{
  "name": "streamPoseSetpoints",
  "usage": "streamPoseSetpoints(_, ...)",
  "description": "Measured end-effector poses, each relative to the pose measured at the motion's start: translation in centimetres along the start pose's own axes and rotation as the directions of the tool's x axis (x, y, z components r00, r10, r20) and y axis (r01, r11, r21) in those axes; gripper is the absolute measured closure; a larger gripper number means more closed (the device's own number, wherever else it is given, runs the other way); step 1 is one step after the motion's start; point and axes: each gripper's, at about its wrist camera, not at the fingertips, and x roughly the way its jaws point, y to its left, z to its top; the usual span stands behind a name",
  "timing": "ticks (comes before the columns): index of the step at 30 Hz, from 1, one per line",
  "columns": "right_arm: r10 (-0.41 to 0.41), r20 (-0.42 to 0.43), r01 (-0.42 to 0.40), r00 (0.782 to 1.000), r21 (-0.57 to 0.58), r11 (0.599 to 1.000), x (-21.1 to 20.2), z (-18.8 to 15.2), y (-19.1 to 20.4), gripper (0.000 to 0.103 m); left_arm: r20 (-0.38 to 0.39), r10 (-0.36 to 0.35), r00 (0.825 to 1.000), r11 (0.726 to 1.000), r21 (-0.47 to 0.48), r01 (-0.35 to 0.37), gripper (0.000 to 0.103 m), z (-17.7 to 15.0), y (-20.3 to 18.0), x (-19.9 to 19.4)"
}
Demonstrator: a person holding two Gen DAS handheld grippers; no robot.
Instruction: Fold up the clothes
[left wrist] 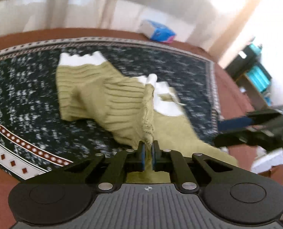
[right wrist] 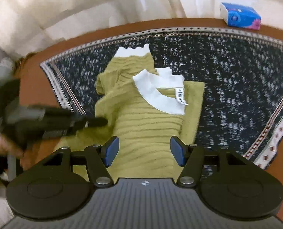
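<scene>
An olive-green ribbed sweater (left wrist: 111, 103) with white collar and cuffs lies crumpled on a dark speckled cloth (left wrist: 27, 99). My left gripper (left wrist: 148, 148) is shut on a raised fold of the sweater's edge and lifts it. In the right wrist view the sweater (right wrist: 147, 122) lies just ahead, its white collar (right wrist: 160, 95) with a label on top. My right gripper (right wrist: 144, 148) is open and empty, jaws wide above the sweater's near end. The left gripper (right wrist: 95, 123) shows at the sweater's left edge. The right gripper (left wrist: 236, 133) shows blurred at right.
The cloth (right wrist: 236, 80) has a patterned border and covers a brown table (right wrist: 179, 22). A blue tissue pack (right wrist: 240, 16) lies at the table's far edge; it also shows in the left wrist view (left wrist: 158, 31). A shelf with teal items (left wrist: 256, 72) stands to the right.
</scene>
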Motion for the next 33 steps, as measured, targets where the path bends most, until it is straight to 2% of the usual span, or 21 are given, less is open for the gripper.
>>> streamPoseSetpoints(4,0.060,-0.007,-0.059,0.998,0.091,0.994,1.5,0.8,0.4,0.039,-0.007,-0.021,1.000,0.999,0.026,0.021,0.101,-0.8,-1.6,0.2)
streamPoseSetpoints(13,0.005,-0.049,0.005,0.999,0.203,0.979,4.8,1.6,1.0,0.036,-0.025,-0.082,0.996,0.994,0.071,0.084,0.101,-2.2,-3.6,0.6)
streamPoseSetpoints(14,-0.004,-0.053,0.016,0.999,0.212,0.977,5.2,1.5,0.9,0.047,-0.029,-0.086,0.996,0.993,0.076,0.088,0.101,-2.3,-3.7,0.6)
streamPoseSetpoints(15,-0.012,-0.055,0.024,0.998,0.224,0.974,5.6,1.4,0.7,0.062,-0.031,-0.087,0.996,0.993,0.078,0.089,0.101,-2.3,-3.7,0.5)
streamPoseSetpoints(16,-0.006,-0.059,0.020,0.998,0.244,0.969,5.8,1.2,0.3,0.098,-0.030,-0.087,0.996,0.993,0.077,0.089,0.097,-2.2,-3.6,0.3)
streamPoseSetpoints(17,0.000,-0.058,0.016,0.998,0.279,0.960,5.8,1.0,-0.3,0.097,-0.029,-0.087,0.996,0.993,0.076,0.089,0.090,-2.1,-3.4,0.0)
streamPoseSetpoints(18,0.006,-0.049,0.009,0.999,0.297,0.955,5.4,0.8,-0.7,0.097,-0.023,-0.090,0.996,0.993,0.069,0.092,0.072,-1.9,-3.2,-0.3)
streamPoseSetpoints(20,-0.001,-0.025,0.008,1.000,0.304,0.953,4.2,0.4,-1.3,0.097,0.011,-0.078,0.997,0.996,0.040,0.077,0.063,-0.9,-2.3,-1.5)
streamPoseSetpoints(21,-0.009,-0.014,0.013,1.000,0.299,0.954,3.5,0.3,-1.6,0.097,0.028,-0.061,0.998,0.998,0.033,0.060,0.054,-0.3,-2.0,-2.0)
streamPoseSetpoints(26,-0.034,0.027,0.024,0.999,0.305,0.952,0.3,-0.6,-3.2,0.097,0.106,0.063,0.992,0.994,0.077,-0.071,0.040,4.4,-0.1,-2.7)
streamPoseSetpoints(28,-0.031,0.036,0.018,0.999,0.318,0.948,-0.8,-1.3,-4.1,0.097,0.122,0.110,0.986,0.986,0.111,-0.124,0.024,6.3,0.4,-1.8)
streamPoseSetpoints(30,-0.030,0.042,0.014,0.999,0.334,0.943,-1.5,-1.9,-5.0,0.097,0.112,0.159,0.981,0.969,0.175,-0.177,0.019,8.3,0.6,-0.5)
streamPoseSetpoints(33,-0.020,0.050,0.001,0.999,0.364,0.931,-2.4,-2.7,-6.4,0.097,0.066,0.189,0.980,0.939,0.279,-0.200,0.017,10.3,0.9,1.5)
